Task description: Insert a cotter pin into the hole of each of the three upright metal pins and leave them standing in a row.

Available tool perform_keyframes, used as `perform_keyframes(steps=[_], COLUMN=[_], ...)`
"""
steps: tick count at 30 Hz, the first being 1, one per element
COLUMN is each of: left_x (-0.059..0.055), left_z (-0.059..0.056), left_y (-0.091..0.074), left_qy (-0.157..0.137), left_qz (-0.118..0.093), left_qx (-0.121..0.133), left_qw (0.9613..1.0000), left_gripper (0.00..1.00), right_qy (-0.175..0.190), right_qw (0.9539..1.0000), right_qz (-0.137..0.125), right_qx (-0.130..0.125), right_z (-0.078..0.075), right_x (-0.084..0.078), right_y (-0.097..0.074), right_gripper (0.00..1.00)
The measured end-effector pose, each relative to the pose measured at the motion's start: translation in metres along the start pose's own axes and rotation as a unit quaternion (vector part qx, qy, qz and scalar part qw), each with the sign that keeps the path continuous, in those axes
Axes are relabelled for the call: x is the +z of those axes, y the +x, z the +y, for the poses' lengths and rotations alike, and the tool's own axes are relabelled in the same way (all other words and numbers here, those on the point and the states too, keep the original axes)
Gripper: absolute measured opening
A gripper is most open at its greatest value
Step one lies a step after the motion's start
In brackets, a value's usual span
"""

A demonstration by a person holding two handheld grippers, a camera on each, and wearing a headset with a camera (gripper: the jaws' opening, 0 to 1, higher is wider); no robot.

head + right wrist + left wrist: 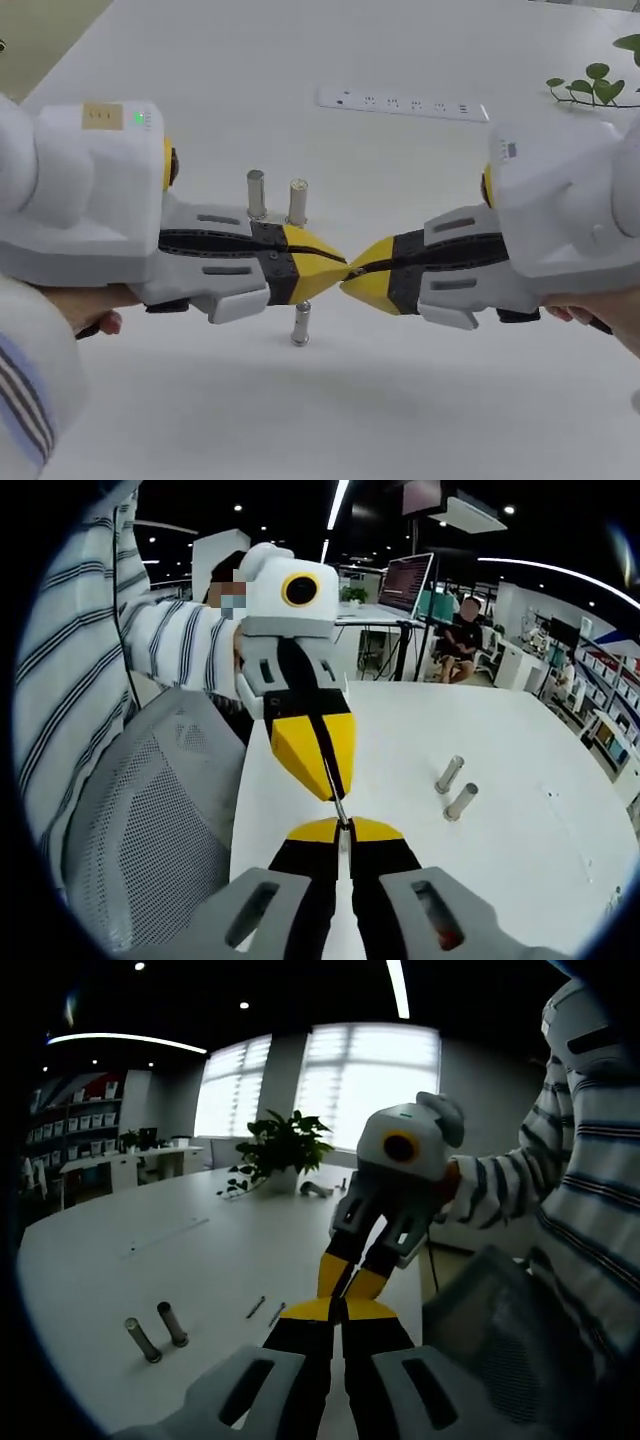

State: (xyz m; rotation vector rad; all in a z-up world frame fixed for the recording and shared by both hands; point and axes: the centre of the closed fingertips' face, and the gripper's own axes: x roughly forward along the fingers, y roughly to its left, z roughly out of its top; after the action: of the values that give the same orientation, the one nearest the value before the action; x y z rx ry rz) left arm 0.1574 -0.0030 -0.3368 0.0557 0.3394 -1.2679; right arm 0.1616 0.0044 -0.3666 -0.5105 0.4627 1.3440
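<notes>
While a cotter pin this thin is hard to steer from a poor hold, the left gripper (330,266) and the right gripper (362,277) meet tip to tip above the workbench (420,410). The right gripper view shows why: the cotter pin (335,788) runs as a fine metal line from the seam of the left gripper's yellow tips straight into the right gripper's own. Both pairs of jaws are pressed together on it, one at each end. I judge this a pass or a re-grip, meant to get the pin pointing the way it must enter a hole. Which tool is meant to keep it I cannot tell.

Just below the meeting tips in the head view, nearer the person, the nearest metal pin (301,322) stands upright and alone. With the cotter pin held above it, this one is probably the target. Its cross hole is too small to make out, and I cannot tell whether it carries a cotter pin.

Farther back, the two other metal pins (256,193) (297,202) stand upright close beside each other. In the left gripper view two spare cotter pins (256,1307) (276,1313) lie flat on the white top near that pair, which suggests more than one insertion remains.

Well beyond, a power strip (400,103) lies along the far side, and a plant (595,85) reaches in at the far right corner.
</notes>
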Motion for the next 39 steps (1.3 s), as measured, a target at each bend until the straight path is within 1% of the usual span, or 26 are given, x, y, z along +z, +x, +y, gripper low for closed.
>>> perform_keyframes(steps=[2, 4, 5, 7, 10, 12, 13, 20, 21, 23, 26, 27, 29, 30, 31, 32, 33, 35, 37, 39], left_x=[-0.002, -0.005, -0.007, -0.01, -0.015, -0.017, -0.019, -0.026, -0.027, -0.03, -0.033, -0.033, -0.036, -0.037, -0.039, -0.041, -0.043, -0.045, -0.051, -0.059], left_z=[-0.002, -0.004, -0.004, -0.004, -0.007, -0.008, -0.009, -0.012, -0.012, -0.012, -0.012, -0.012, -0.01, -0.005, -0.002, -0.002, 0.0, 0.005, 0.011, 0.016], left_y=[0.0, -0.001, -0.001, 0.0, 0.0, 0.0, 0.0, 0.0, 0.001, 0.002, 0.004, 0.005, 0.005, 0.005, 0.005, 0.006, 0.006, 0.006, 0.005, 0.005], left_qy=[0.004, 0.014, 0.017, 0.016, 0.026, 0.028, 0.031, 0.037, 0.032, 0.027, 0.031, 0.032, 0.05, 0.067, 0.077, 0.077, 0.068, 0.064, 0.057, 0.055], left_qz=[0.005, 0.014, 0.018, 0.024, 0.033, 0.037, 0.041, 0.051, 0.052, 0.054, 0.053, 0.052, 0.056, 0.06, 0.065, 0.068, 0.069, 0.066, 0.069, 0.081], left_qx=[-0.005, -0.011, -0.012, -0.013, -0.02, -0.024, -0.028, -0.04, -0.04, -0.04, -0.041, -0.041, -0.04, -0.03, -0.023, -0.022, -0.02, -0.012, -0.003, 0.003], left_qw=[1.0, 0.9997, 0.9996, 0.9995, 0.9989, 0.9986, 0.9983, 0.9973, 0.9973, 0.9974, 0.9973, 0.9973, 0.9964, 0.9955, 0.9947, 0.9945, 0.9951, 0.9957, 0.996, 0.9952], left_gripper=[0.0, 0.0, 0.0, 0.0, 0.0, 0.0, 0.0, 0.0, 0.0, 0.0, 0.0, 0.0, 0.0, 0.0, 0.01, 0.05, 0.09, 0.19, 0.23, 0.23], right_qy=[0.002, 0.001, -0.003, -0.008, -0.019, -0.024, -0.025, -0.031, -0.032, -0.029, -0.029, -0.029, -0.029, -0.03, -0.03, -0.03, -0.03, -0.028, -0.027, -0.024], right_qw=[1.0, 0.9999, 0.9997, 0.9995, 0.9985, 0.9979, 0.9977, 0.9963, 0.9961, 0.9957, 0.9954, 0.9955, 0.9954, 0.9952, 0.9949, 0.9947, 0.9946, 0.9935, 0.9923, 0.9911], right_qz=[0.0, 0.004, 0.01, 0.016, 0.033, 0.04, 0.042, 0.057, 0.058, 0.062, 0.065, 0.066, 0.07, 0.073, 0.077, 0.08, 0.083, 0.099, 0.114, 0.126], right_qx=[0.006, 0.015, 0.022, 0.026, 0.04, 0.045, 0.046, 0.057, 0.059, 0.062, 0.063, 0.062, 0.059, 0.058, 0.059, 0.057, 0.054, 0.048, 0.039, 0.034], right_z=[0.002, 0.006, 0.008, 0.011, 0.018, 0.021, 0.02, 0.023, 0.024, 0.024, 0.024, 0.024, 0.023, 0.023, 0.022, 0.022, 0.021, 0.018, 0.015, 0.013], right_x=[0.0, -0.001, -0.002, -0.003, -0.006, -0.007, -0.009, -0.014, -0.015, -0.018, -0.021, -0.021, -0.022, -0.023, -0.025, -0.026, -0.028, -0.034, -0.041, -0.047], right_y=[-0.001, -0.001, -0.001, -0.001, 0.0, 0.002, 0.002, 0.005, 0.005, 0.005, 0.005, 0.005, 0.004, 0.004, 0.004, 0.004, 0.003, 0.003, 0.004, 0.005], right_gripper=[0.0, 0.0, 0.0, 0.0, 0.01, 0.0, 0.0, 0.0, 0.0, 0.0, 0.0, 0.0, 0.0, 0.0, 0.0, 0.0, 0.0, 0.0, 0.0, 0.0])
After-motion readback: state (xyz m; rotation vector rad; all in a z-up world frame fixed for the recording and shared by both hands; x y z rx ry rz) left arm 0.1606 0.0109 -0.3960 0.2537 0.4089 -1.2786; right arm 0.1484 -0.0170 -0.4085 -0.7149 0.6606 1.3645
